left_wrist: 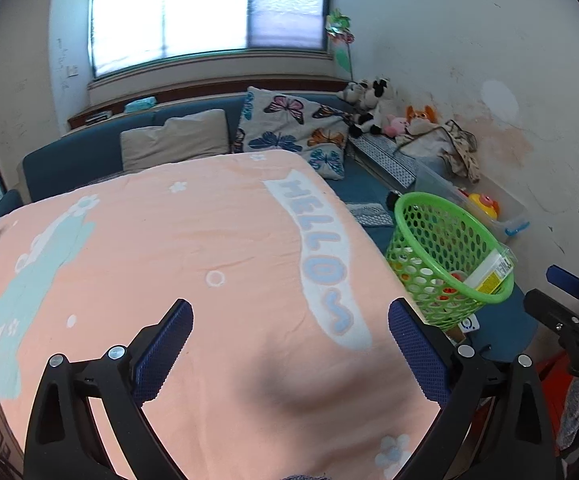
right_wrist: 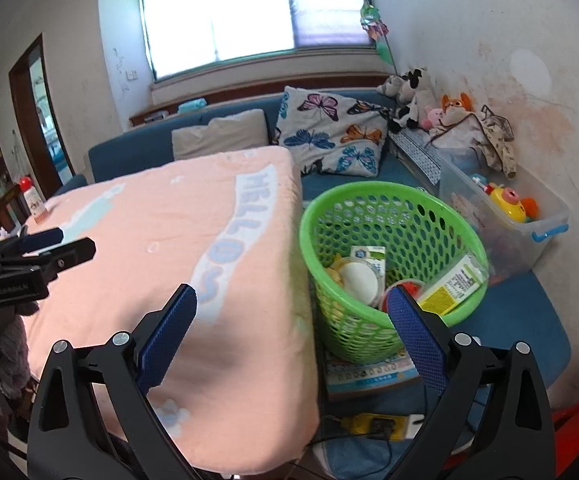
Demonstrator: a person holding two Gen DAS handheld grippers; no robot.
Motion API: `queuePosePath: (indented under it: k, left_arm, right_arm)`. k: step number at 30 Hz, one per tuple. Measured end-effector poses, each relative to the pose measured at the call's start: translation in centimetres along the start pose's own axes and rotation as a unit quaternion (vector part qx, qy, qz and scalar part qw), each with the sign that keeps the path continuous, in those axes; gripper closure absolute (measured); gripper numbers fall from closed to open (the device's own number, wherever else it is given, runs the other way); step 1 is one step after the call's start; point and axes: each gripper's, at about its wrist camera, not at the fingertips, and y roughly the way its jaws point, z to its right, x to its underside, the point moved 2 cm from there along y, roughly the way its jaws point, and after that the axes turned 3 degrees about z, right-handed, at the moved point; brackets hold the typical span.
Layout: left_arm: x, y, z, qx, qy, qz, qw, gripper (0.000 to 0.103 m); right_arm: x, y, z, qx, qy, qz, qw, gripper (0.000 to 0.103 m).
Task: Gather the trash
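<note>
Both the left gripper (left_wrist: 289, 344) and right gripper (right_wrist: 291, 332) hang wide and unloaded; wrappers already fill the green basket (right_wrist: 393, 196), and the pink-covered table (left_wrist: 193, 240) appears nearly cleared.

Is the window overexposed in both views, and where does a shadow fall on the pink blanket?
Left wrist view: the window is blown out white; a soft dark shadow lies on the pink blanket between the tool fingers. Right wrist view: same window glare; straight edges bend toward the rim.

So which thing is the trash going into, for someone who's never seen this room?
Find the table under the pink blanket; right beside it, on the blue sofa, stands a green basket. It is round with holed walls and holds wrappers, unlike the clear toy bin behind it.
</note>
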Motion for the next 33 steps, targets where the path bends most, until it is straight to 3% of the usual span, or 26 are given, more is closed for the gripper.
queuePosePath:
  k: [6, 33]
  left_arm:
    - [0.7, -1.0, -0.8, -0.023, -0.014, 0.007, 0.9996, 0.008]
    - [2.6, -2.8, -3.3, -0.075, -0.035, 0.026, 0.9962, 0.008]
  right_arm:
    - [0.0, -0.6, -1.3, -0.011, -0.002, 0.017, 1.0, 0.007]
    - [1.3, 0.2, -3.2, -0.024, -0.007, 0.003, 1.0, 0.006]
